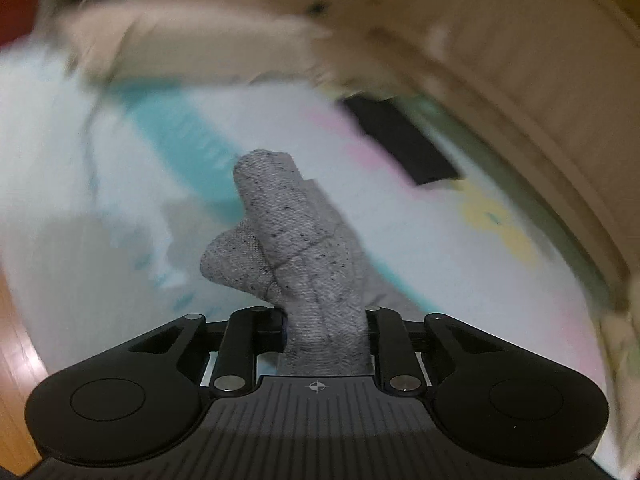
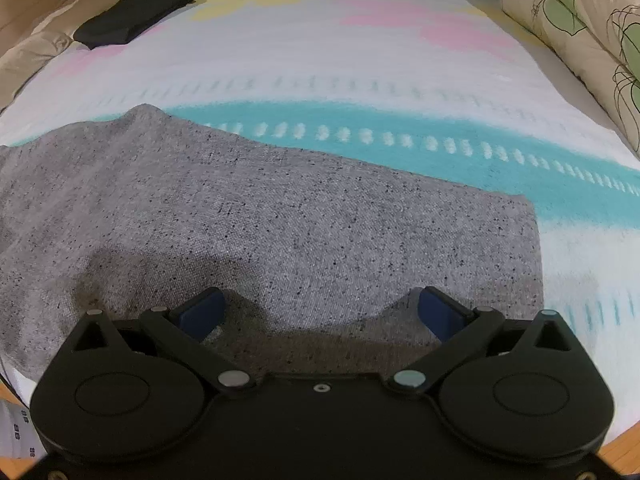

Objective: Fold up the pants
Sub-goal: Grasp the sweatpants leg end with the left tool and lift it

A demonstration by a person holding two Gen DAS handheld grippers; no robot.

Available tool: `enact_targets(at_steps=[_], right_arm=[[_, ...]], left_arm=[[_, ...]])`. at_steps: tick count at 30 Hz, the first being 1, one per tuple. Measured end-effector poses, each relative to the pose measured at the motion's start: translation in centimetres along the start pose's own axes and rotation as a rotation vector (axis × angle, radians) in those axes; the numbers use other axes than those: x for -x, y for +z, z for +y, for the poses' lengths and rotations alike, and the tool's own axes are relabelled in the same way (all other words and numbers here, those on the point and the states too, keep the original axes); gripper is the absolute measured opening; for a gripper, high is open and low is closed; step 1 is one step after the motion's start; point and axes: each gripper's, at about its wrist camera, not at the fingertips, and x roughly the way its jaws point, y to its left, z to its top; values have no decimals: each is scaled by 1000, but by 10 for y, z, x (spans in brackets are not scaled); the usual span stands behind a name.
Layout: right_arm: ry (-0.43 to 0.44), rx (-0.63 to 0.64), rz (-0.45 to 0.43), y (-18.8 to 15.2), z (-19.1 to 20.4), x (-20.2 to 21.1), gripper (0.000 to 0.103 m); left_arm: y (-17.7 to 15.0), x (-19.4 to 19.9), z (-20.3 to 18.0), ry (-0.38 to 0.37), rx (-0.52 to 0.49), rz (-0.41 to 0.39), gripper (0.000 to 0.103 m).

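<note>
Left claw (image 1: 324, 336): its jaws are drawn close together and pinch a bunched fold of the grey pants (image 1: 296, 248); the cloth stands up between them and fills the gap.
Right claw (image 2: 320, 312): spread wide, the blue pads (image 2: 200, 314) well apart; nothing is between them, and the pants (image 2: 280, 216) lie flat just ahead and under the tips.
Pants: grey speckled cloth, spread over the blanket (image 2: 360, 80) in front of the right claw, with one edge running off to the left of it.
Blanket: white with a teal band (image 2: 440, 152), pink and yellow patches farther away from the claw.
Other things: a dark folded item (image 2: 132, 20) far ahead and left of the right claw; a leaf-print pillow (image 2: 580, 20) far right; a beige cloth (image 1: 200, 40) above the left claw.
In the way: nothing lies on the pants in front of the right claw.
Hard to see: the left view is blurred; the left pads are hidden by the cloth; the pants are cut off at the left edge of the right view.
</note>
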Motion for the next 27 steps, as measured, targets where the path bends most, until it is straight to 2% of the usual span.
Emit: enact_targets(at_steps=[6,10,14,17,19,21,24,25,27], right_arm=[[9,18,28,13,-2,3,101],[10,3,-50,19,-15,24,101],[21,-72,-95,26,-42,42,102],[12,-147,-102,30,-68,48,102],[-10,-200,-108,31,-87,51,102],[-38,-254,-114,35,-106,53,102],[-101,-319,-107,36,-131,54,102],[-125,-336,-107,36,-139,55,102],[-183,-361,-115,36,-153,58,102]], left_arm=[[6,66,-63,-111,-224,-120,20],[-2,101,-112,-159,-376,-177,20],[-30,125,-167,-215,-540,-223,20],[-76,133,-213,-267,-720,-244,20],[-111,129,-235,-300,-812,-211,22],[-149,117,-255,-338,-870,-129,24],[-205,89,-278,-391,-966,53,26],[-224,83,-284,-398,-1004,99,27],[-247,79,-289,-358,-1068,106,27]])
